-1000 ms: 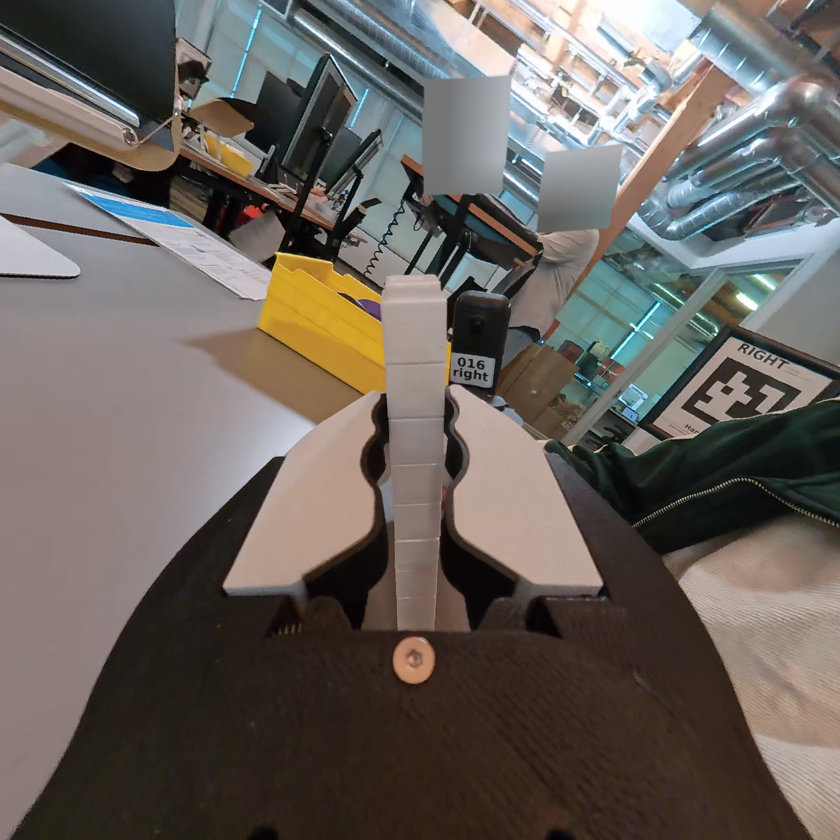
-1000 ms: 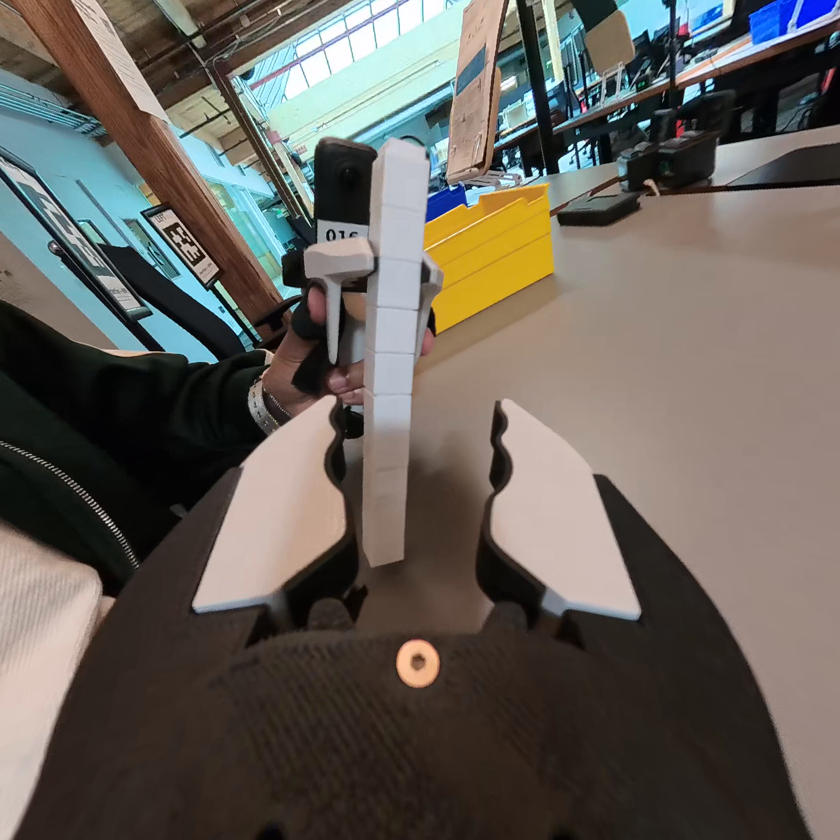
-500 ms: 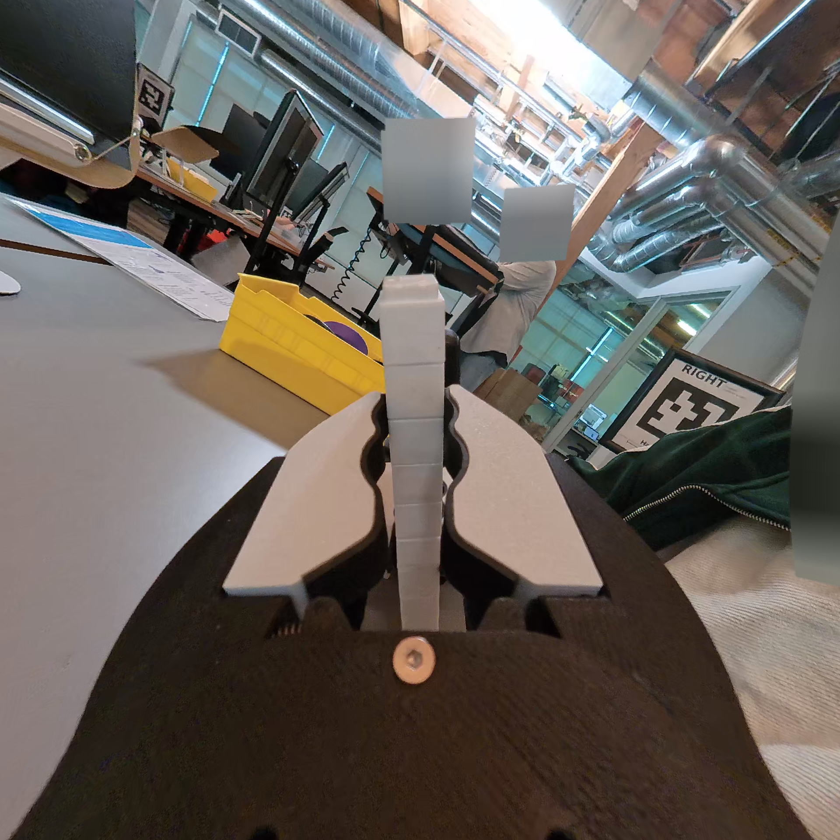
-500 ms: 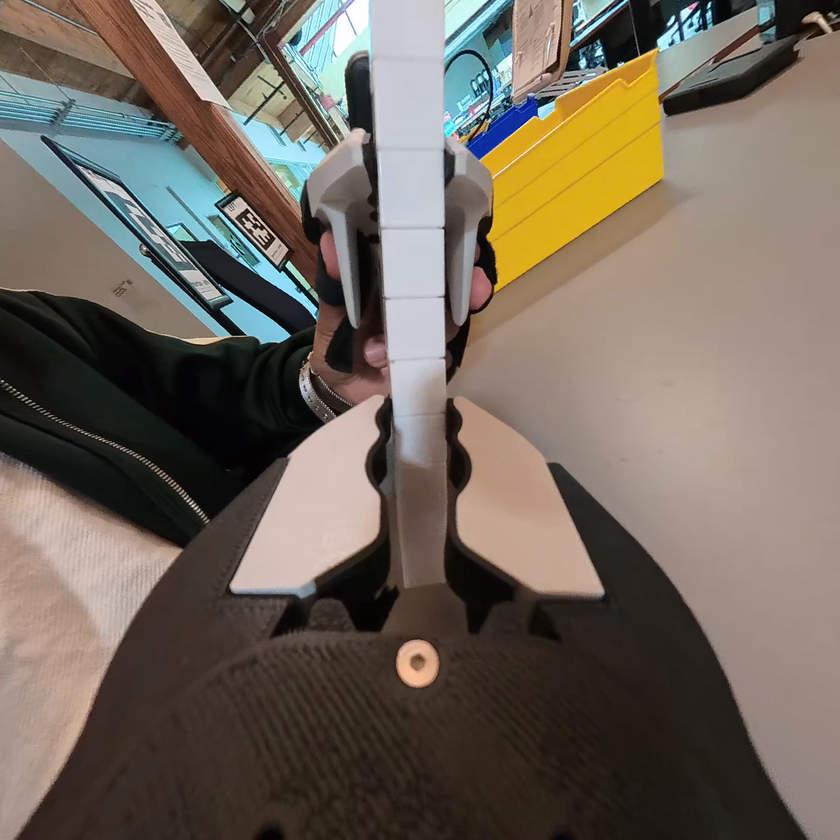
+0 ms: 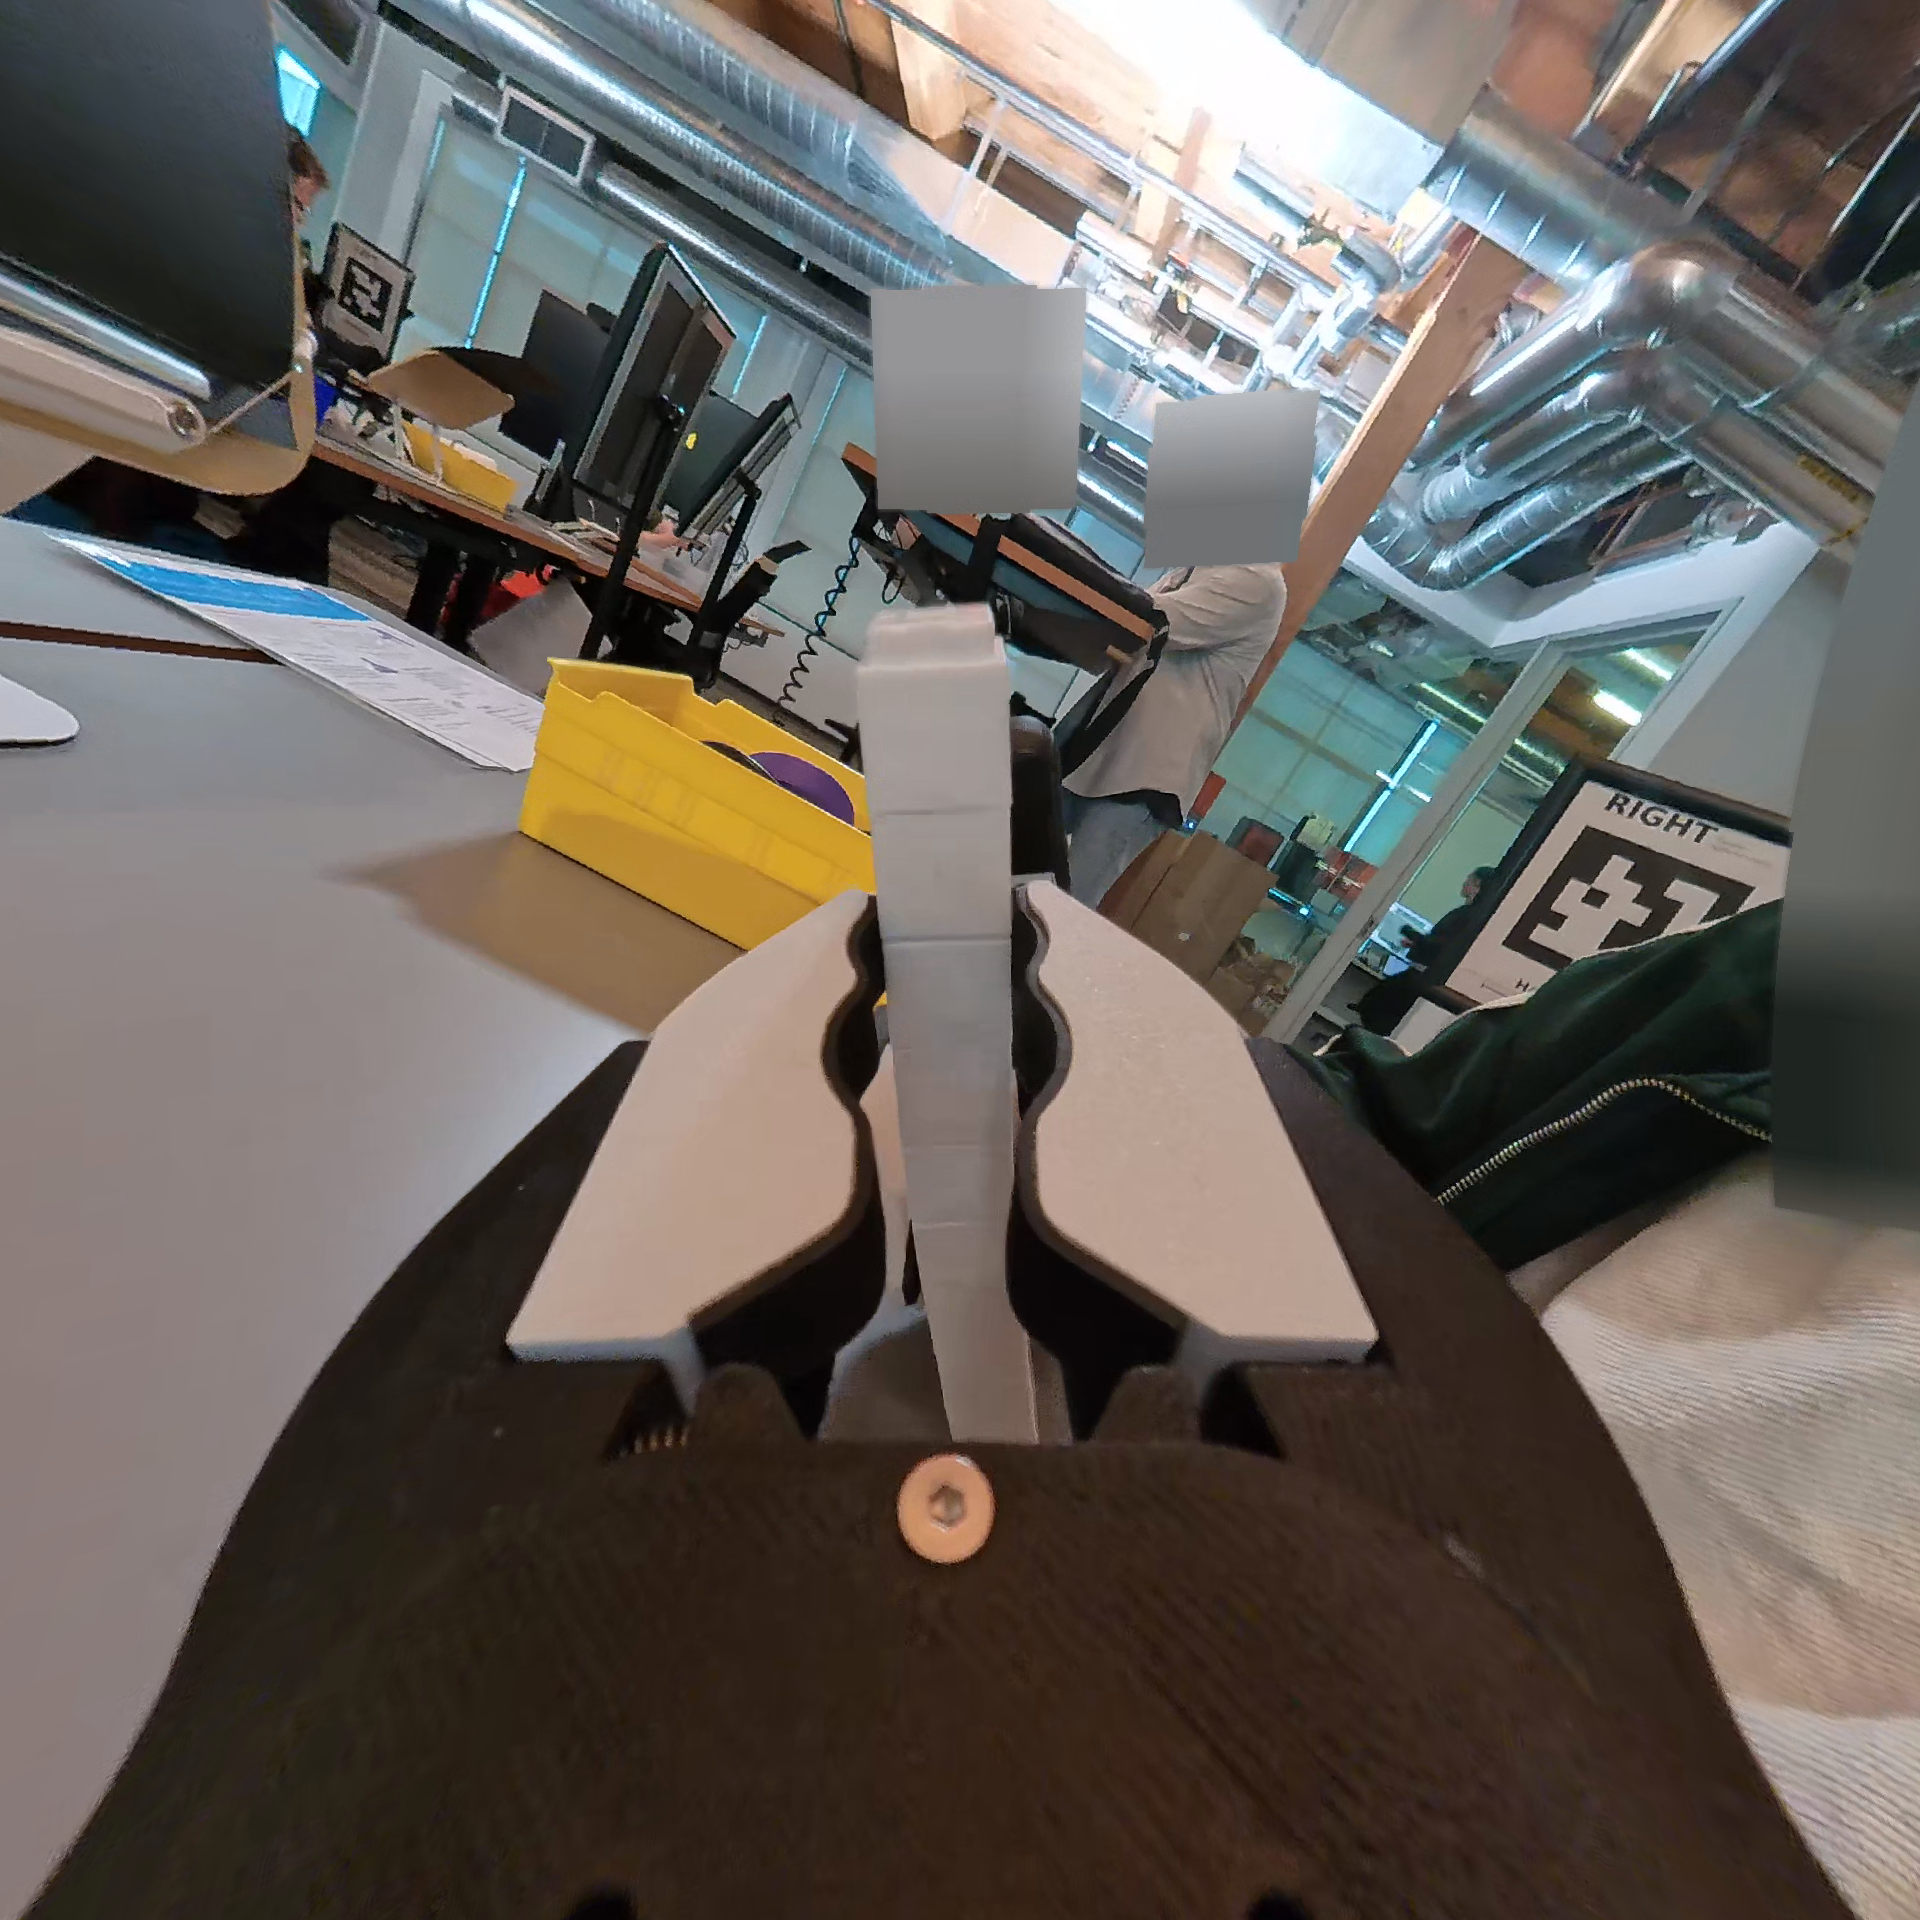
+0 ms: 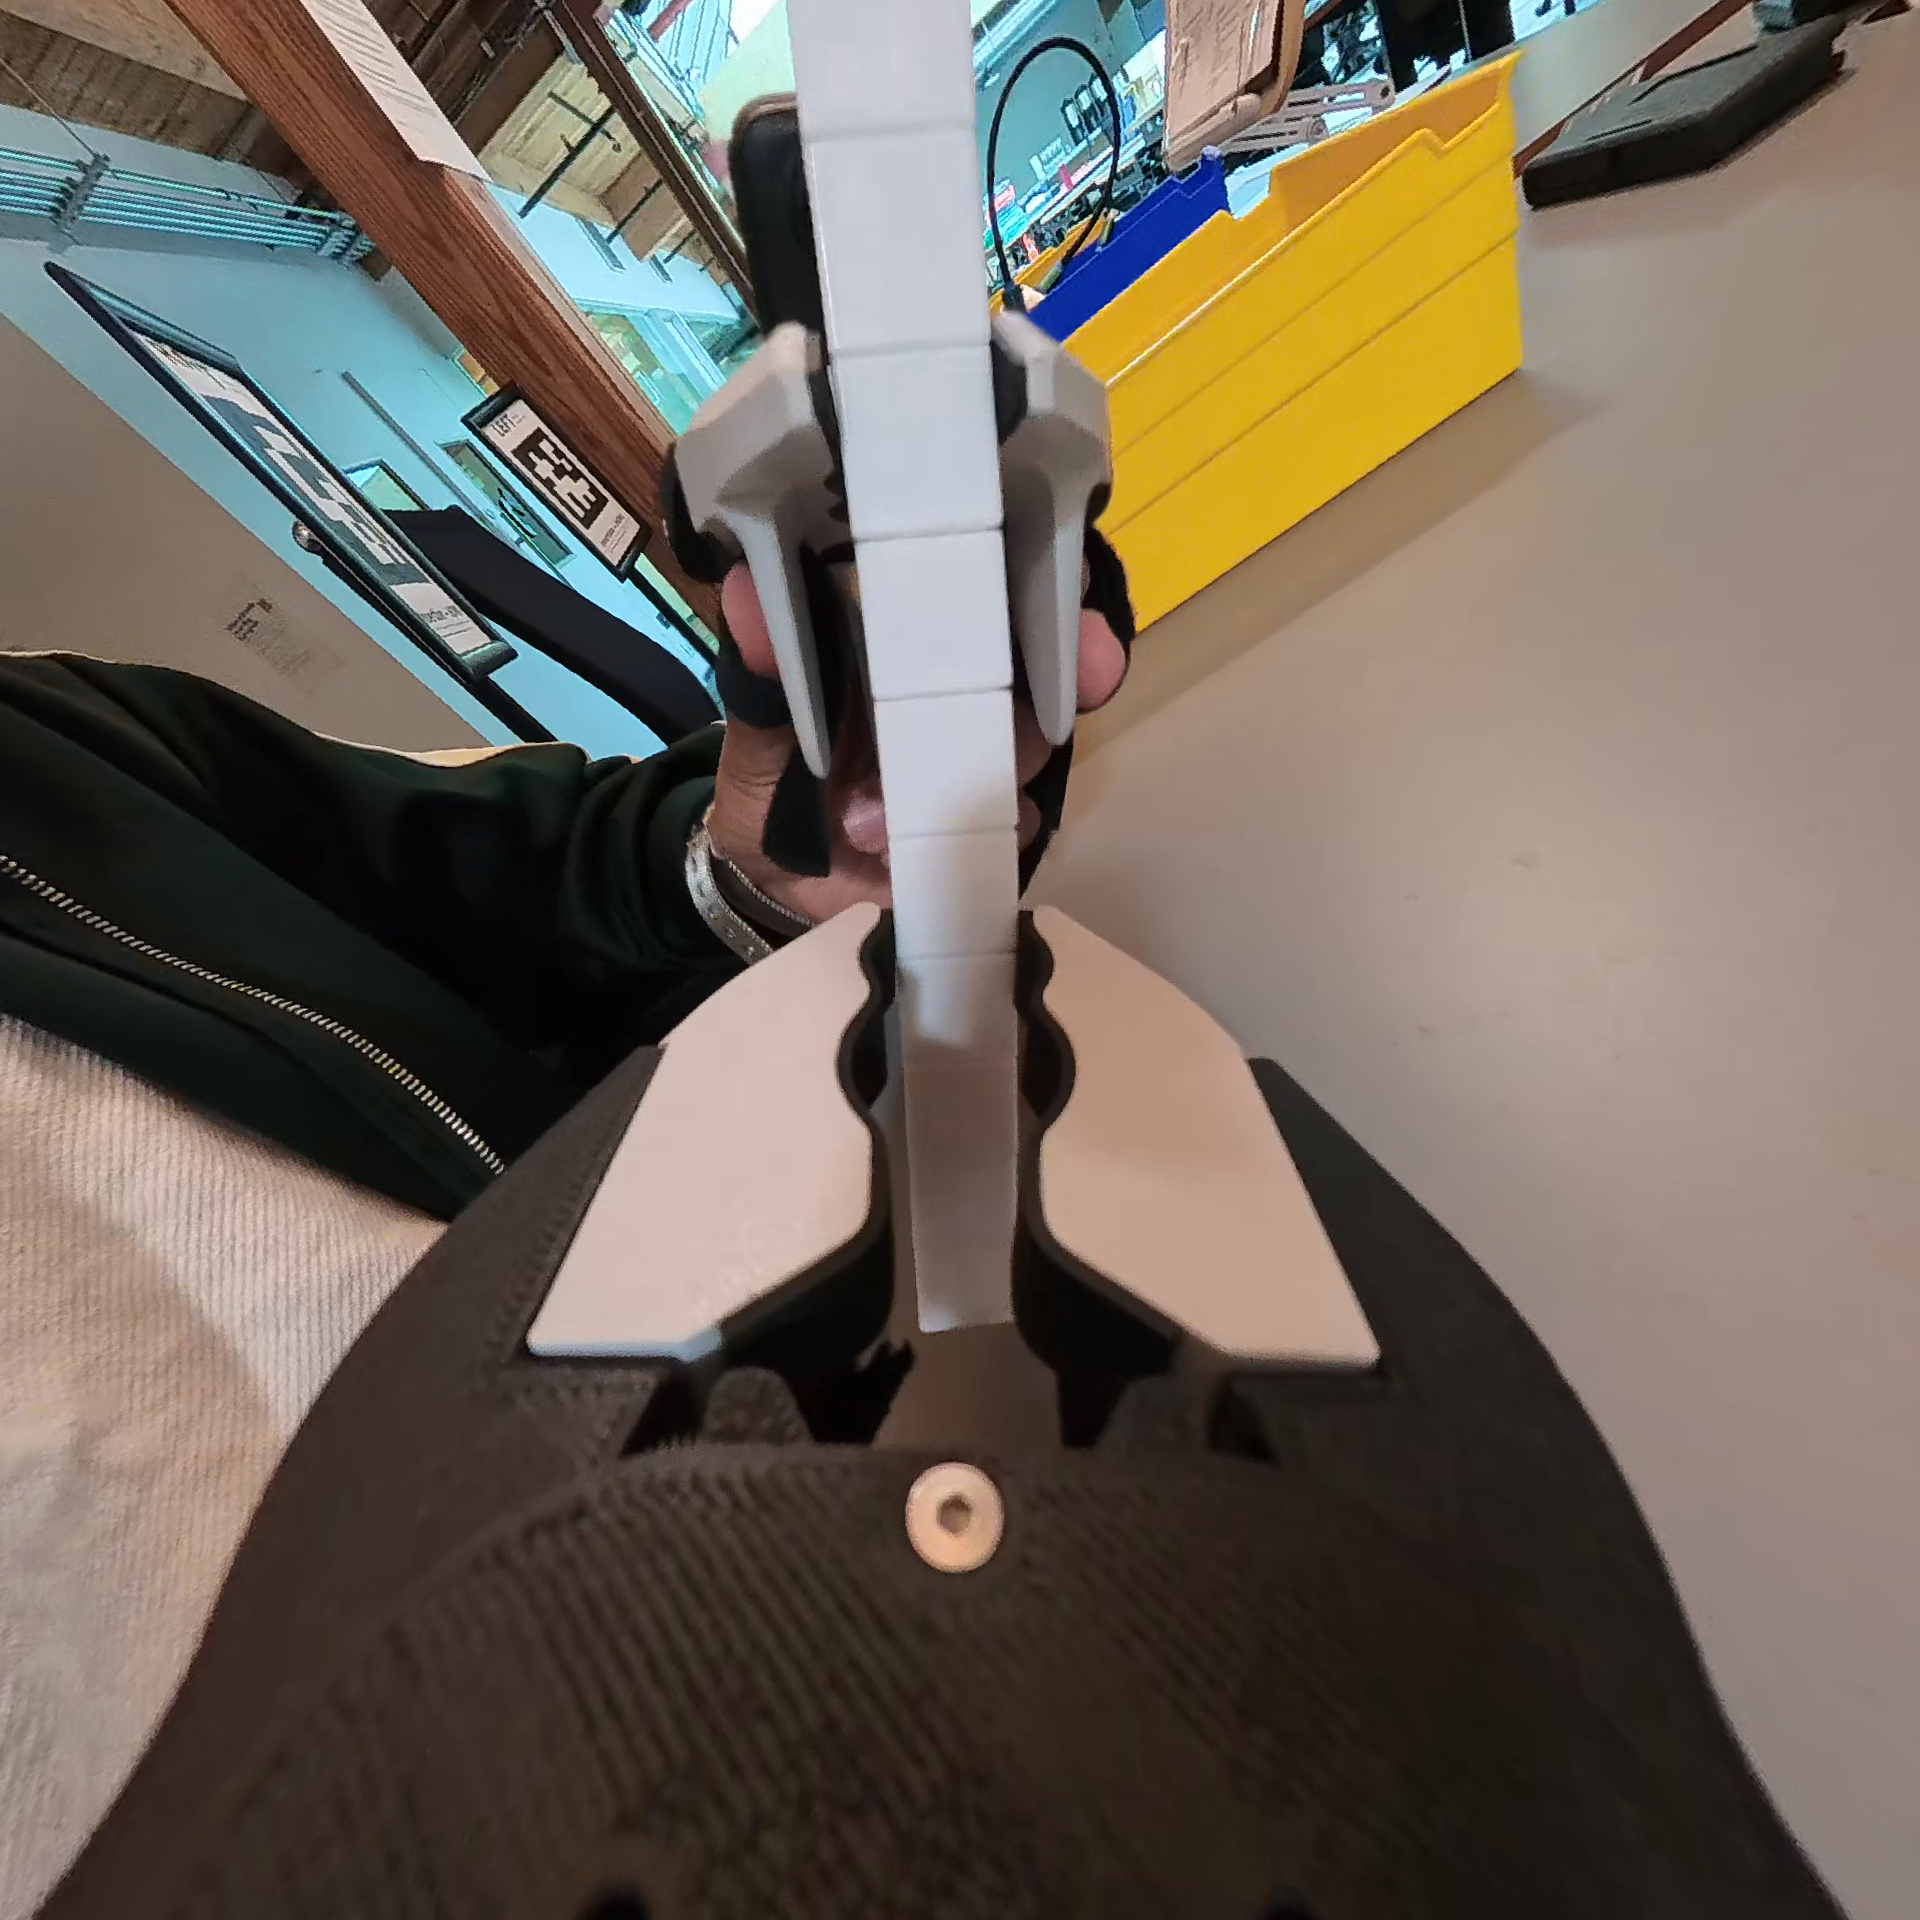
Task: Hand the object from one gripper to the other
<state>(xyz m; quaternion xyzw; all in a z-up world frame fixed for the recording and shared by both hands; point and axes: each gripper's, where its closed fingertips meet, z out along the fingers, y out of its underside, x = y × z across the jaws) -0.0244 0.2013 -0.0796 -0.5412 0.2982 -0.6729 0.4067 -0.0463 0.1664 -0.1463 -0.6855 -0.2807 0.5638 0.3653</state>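
A long white bar [image 5: 940,790] made of joined cubes is held by both grippers at once. My left gripper [image 5: 945,904] is shut on it, and the bar runs forward past its tips, leaning a little to the right at its base. My right gripper [image 6: 951,914] is shut on the bar's near end [image 6: 951,1143]. In the right wrist view the bar [image 6: 930,623] rises out of the top of the frame. There the left gripper's fingers [image 6: 748,468] clamp its middle, held by a hand in a dark green sleeve [image 6: 364,831].
A grey table [image 5: 260,987] lies below both grippers. A yellow bin [image 5: 665,831] stands on it, also in the right wrist view [image 6: 1351,343] with a blue bin [image 6: 1132,239] behind it. A printed sheet [image 5: 343,665] lies at the far left. People work at desks in the background.
My right gripper was open beside the bar 1.0 s ago, then closed on its near end. The left gripper has kept its grip throughout.
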